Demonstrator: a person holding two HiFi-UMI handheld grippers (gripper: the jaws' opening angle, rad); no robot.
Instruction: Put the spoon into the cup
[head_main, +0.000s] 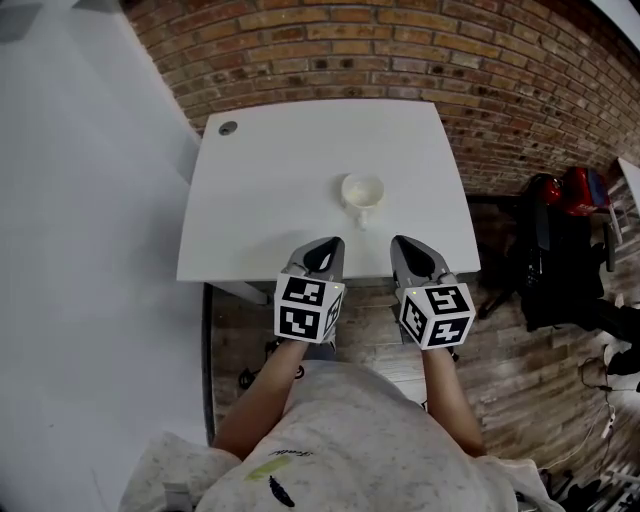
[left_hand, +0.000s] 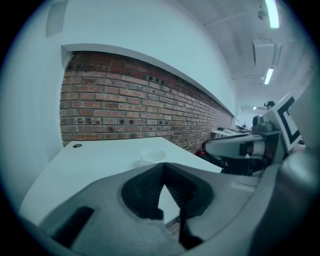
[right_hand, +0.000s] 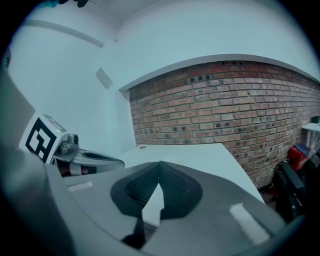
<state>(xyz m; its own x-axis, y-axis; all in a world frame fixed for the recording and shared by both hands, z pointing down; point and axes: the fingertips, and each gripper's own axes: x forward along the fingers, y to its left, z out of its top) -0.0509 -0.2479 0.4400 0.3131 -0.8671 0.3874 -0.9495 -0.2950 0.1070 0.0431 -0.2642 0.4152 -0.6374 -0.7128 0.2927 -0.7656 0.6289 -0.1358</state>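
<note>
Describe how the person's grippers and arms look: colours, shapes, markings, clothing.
The left gripper and right gripper are grey moulded shells with black ribbed pads. Each carries a white cube with black square markers. The shirt is pale and short-sleeved.

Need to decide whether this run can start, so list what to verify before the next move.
1. Cup upright on the table: ok.
2. Spoon located: cannot tell; none shows on the table, and the cup's inside is too small to read.
3. Left gripper empty: ok, jaws shut on nothing.
4. Right gripper empty: ok, jaws shut on nothing.
5. Jaws open for a grasp: not ok.
6. Bare table between grippers and cup: ok.
</note>
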